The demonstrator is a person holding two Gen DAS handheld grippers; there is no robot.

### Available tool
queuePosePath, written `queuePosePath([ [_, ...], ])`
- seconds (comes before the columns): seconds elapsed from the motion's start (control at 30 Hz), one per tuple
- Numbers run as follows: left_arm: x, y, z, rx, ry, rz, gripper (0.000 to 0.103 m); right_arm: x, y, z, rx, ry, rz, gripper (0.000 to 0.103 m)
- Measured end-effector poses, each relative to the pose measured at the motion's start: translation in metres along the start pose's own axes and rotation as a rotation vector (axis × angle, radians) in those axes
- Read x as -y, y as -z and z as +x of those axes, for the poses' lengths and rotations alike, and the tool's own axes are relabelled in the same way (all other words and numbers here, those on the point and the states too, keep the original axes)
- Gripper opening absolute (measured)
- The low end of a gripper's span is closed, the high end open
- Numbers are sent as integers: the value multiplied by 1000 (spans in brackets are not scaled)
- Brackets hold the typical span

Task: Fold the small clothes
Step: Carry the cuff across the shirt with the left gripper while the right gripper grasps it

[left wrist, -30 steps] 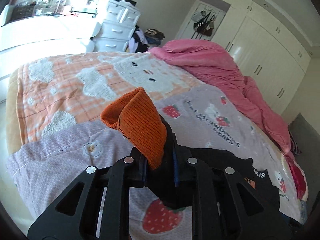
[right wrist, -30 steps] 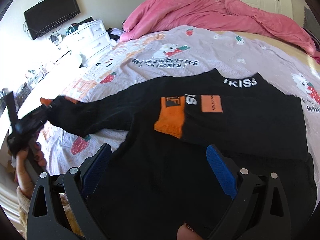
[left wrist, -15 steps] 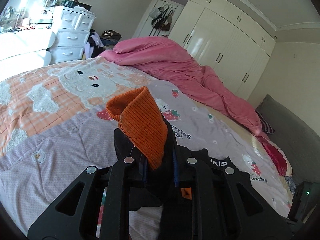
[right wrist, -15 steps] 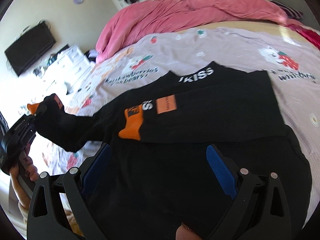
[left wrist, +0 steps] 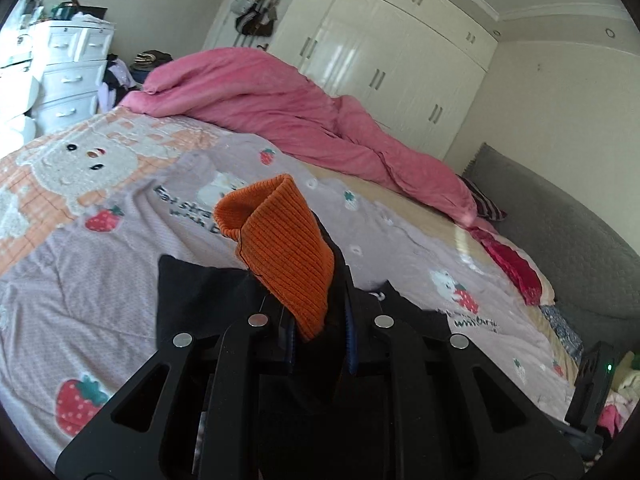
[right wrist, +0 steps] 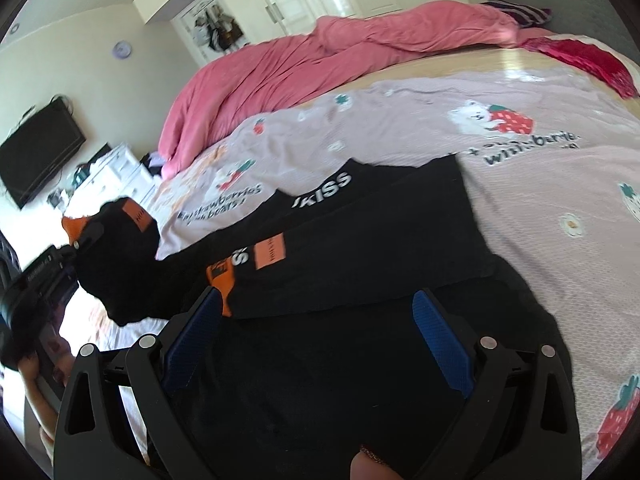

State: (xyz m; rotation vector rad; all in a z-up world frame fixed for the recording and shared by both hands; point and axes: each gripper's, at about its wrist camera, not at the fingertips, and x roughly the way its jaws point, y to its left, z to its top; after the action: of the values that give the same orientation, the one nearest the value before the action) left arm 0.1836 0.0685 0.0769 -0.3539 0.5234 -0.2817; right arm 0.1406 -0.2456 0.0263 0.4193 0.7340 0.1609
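A small black sweater (right wrist: 360, 240) with orange patches and white lettering lies spread on the bed. One sleeve lies folded across its chest, orange cuff (right wrist: 222, 280) to the left. My left gripper (left wrist: 320, 344) is shut on the other sleeve's orange ribbed cuff (left wrist: 280, 252) and holds it raised above the sweater's left side; it also shows in the right wrist view (right wrist: 76, 246). My right gripper (right wrist: 316, 344) is open and empty, hovering over the sweater's lower part.
The bedspread (right wrist: 520, 184) is lilac with strawberries and bears. A pink duvet (left wrist: 280, 108) is bunched at the far side. A white drawer unit (left wrist: 64, 76) stands left, wardrobes (left wrist: 392, 52) behind, a grey sofa (left wrist: 568, 240) right.
My left gripper has carried the lifted sleeve cuff rightward, in over the sweater. My right gripper has stayed open above the sweater's lower part, with its view swung right.
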Motion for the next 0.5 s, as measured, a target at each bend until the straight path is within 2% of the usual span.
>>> queuePosePath([
  [0.23,40,24,32,-89,69,92,10,36,-7,-14,57,46,132,95],
  [0.5,62,57,63,-212,116,188,11,64,-7,-24,84,89,224,95],
])
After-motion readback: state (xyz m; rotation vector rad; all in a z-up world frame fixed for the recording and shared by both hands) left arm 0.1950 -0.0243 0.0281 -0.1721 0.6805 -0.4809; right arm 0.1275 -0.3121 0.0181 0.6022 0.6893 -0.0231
